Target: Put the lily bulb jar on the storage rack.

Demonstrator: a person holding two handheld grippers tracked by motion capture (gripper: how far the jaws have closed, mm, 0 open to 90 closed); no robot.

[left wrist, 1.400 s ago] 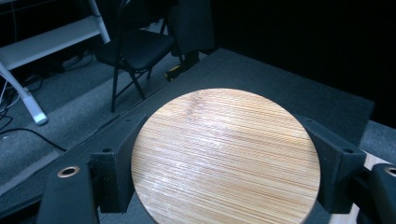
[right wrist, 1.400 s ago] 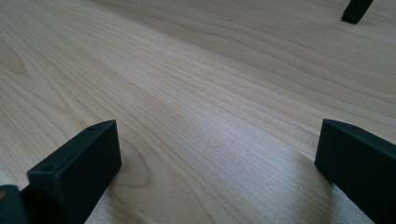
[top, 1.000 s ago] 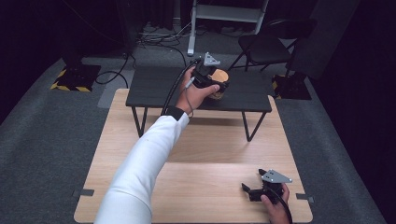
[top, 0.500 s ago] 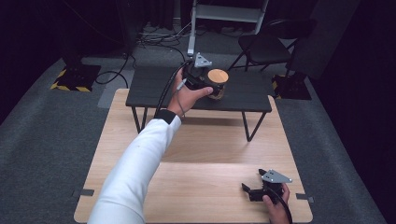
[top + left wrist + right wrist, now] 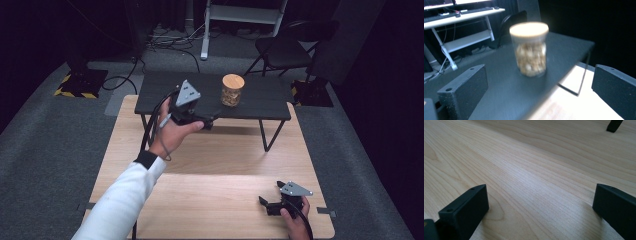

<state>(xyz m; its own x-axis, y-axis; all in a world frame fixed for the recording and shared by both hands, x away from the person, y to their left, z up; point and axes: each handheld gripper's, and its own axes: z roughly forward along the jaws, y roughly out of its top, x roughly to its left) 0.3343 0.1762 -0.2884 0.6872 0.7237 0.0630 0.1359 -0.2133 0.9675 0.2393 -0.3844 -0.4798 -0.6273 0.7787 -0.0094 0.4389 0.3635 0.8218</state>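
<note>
I have just let go of the jar (image 5: 232,90): it stands upright on the small black table (image 5: 270,100), and my left gripper (image 5: 207,121) has drawn back, jaws spread. My right gripper (image 5: 264,204) rests on the wooden table (image 5: 210,190), jaws spread, holding nothing.

The jar (image 5: 232,91) has clear glass, tan contents and a pale wooden lid (blurred in the left gripper view). It stands on a black side table (image 5: 270,102). The wooden table (image 5: 210,175) is light, finely grained. Both grippers' jaws are matte black.
</note>
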